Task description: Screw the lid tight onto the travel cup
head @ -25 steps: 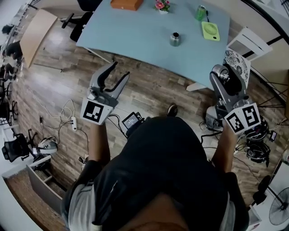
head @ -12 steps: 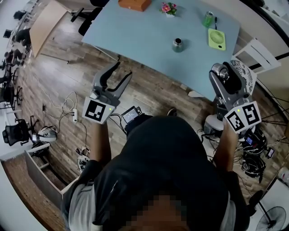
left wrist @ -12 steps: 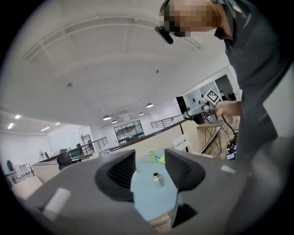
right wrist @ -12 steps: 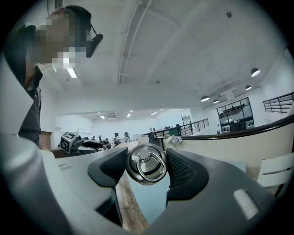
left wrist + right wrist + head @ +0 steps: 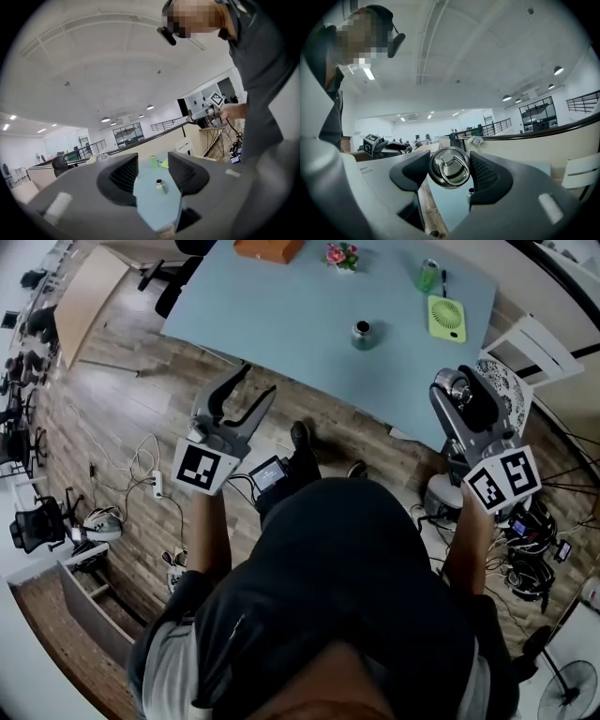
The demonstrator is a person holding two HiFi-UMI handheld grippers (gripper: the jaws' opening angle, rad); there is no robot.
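The steel travel cup [image 5: 363,334] stands uncapped and upright on the pale blue table [image 5: 281,306], far ahead of both grippers. It also shows small between the left jaws in the left gripper view [image 5: 161,186]. My right gripper [image 5: 466,393] is held level over the floor, off the table's right corner, and is shut on the round metal lid [image 5: 450,167], whose ring handle faces the camera. My left gripper [image 5: 246,390] hovers over the wooden floor short of the table's near edge. Its jaws stand a little apart with nothing between them [image 5: 153,171].
On the table's far side are a green hand fan [image 5: 446,317], a green bottle [image 5: 429,275], a small flower pot [image 5: 341,254] and an orange box [image 5: 267,247]. A white chair [image 5: 530,338] stands right of the table. Cables and devices [image 5: 534,559] litter the floor.
Both grippers have drifted a little toward the table, the lid still held in the right one. A shoe has stepped forward below the table's edge.
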